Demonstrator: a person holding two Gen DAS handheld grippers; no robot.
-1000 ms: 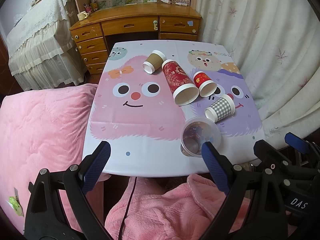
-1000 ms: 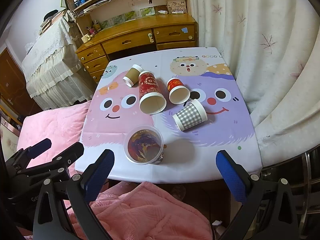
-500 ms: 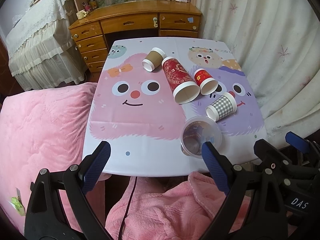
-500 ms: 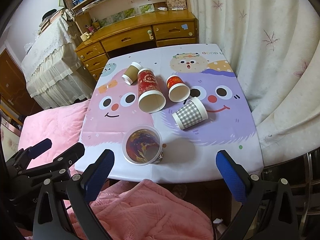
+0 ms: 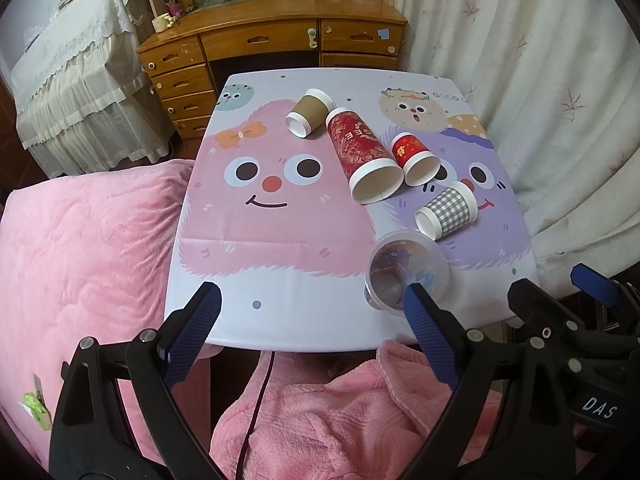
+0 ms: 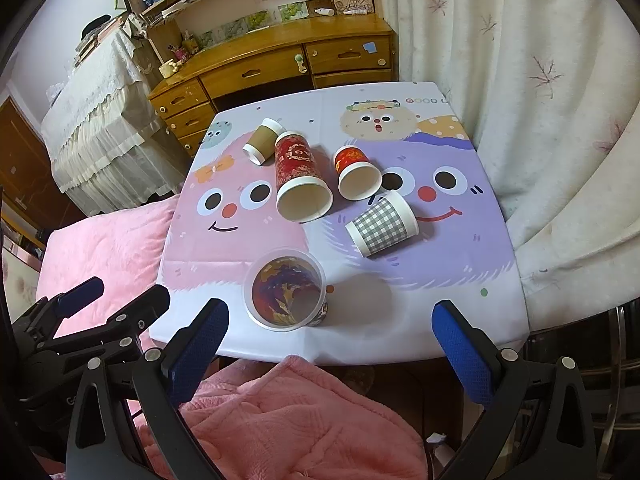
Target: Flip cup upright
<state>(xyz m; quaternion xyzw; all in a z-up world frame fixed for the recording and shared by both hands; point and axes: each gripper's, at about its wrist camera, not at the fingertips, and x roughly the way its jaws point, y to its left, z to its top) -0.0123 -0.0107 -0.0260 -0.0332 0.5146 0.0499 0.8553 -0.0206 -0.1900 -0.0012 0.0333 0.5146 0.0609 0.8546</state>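
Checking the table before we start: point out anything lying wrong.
All five cups lie tipped on the table: brown cup, tall red cup, small red cup, checked cup, clear plastic cup. No spills visible.

Both views overlook table (image 5: 280,320) nearside.

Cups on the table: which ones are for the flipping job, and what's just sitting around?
For the job:
tall red paper cup
small red paper cup
brown paper cup
grey checked paper cup
clear plastic cup

Lying about:
wooden desk
pink blanket
white curtain
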